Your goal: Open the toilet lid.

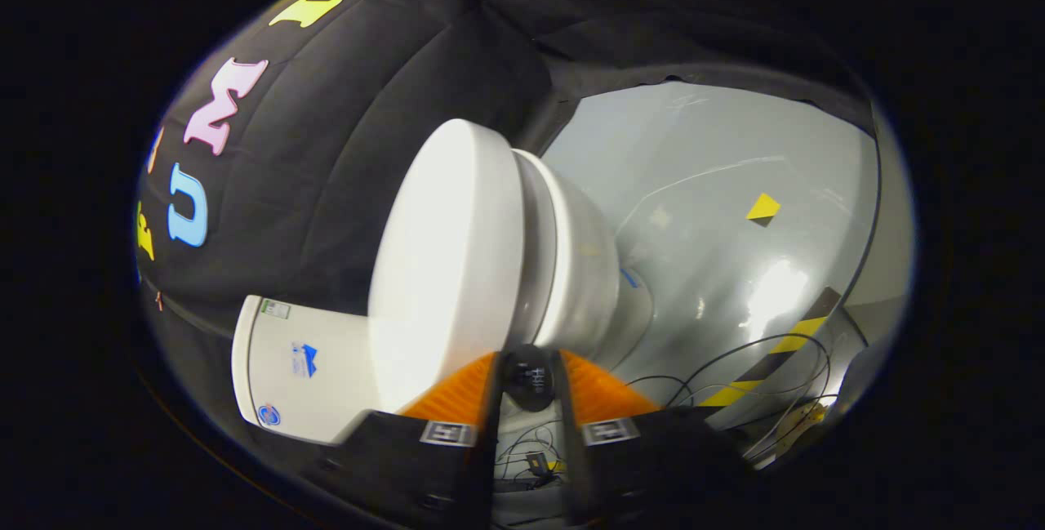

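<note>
Tongs (529, 367) at smooth, rounded, glossy toilet lid's (449, 260) edge.

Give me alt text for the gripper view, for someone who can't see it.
A white toilet lid lies closed on the toilet bowl, its edge just ahead of the gripper, whose fingers stand slightly apart. The tank sits beside it, with cables on the grey floor.

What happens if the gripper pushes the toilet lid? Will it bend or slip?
The toilet lid looks like hard, thick plastic, so it probably stays stiff. Its glossy surface may be slippery. The gripper, open, sits just before its rim.
</note>
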Motion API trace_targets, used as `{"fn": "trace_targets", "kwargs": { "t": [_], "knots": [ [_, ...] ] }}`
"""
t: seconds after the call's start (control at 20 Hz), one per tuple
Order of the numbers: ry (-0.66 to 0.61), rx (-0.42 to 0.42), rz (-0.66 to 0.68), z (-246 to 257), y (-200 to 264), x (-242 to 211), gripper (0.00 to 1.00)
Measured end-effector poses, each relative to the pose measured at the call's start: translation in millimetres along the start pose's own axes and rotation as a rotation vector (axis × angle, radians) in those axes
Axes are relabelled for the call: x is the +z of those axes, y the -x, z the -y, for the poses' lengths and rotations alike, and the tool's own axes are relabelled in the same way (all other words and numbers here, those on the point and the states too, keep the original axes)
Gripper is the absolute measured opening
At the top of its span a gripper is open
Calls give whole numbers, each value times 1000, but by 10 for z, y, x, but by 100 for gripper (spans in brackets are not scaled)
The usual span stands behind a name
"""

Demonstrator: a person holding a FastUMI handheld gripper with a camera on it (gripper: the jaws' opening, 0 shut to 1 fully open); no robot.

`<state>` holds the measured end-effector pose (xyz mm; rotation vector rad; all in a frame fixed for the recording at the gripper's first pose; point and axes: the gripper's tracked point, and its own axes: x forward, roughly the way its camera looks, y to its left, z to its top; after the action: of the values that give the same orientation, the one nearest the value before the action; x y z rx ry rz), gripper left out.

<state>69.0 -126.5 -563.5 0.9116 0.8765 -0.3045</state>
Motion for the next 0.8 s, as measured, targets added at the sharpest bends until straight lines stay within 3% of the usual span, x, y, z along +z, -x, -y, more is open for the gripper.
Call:
{"fn": "trace_targets", "kwargs": {
  "t": [0.05,0.2,0.3,0.55,0.8],
  "knots": [
    [-1,5,-2,7,15,-2,25],
    [-5,24,41,-69,104,96,25],
    [40,6,29,-54,44,26,5],
    [141,-40,54,-207,141,67,5],
    [275,-24,134,-776,525,202,5]
  ]
}}
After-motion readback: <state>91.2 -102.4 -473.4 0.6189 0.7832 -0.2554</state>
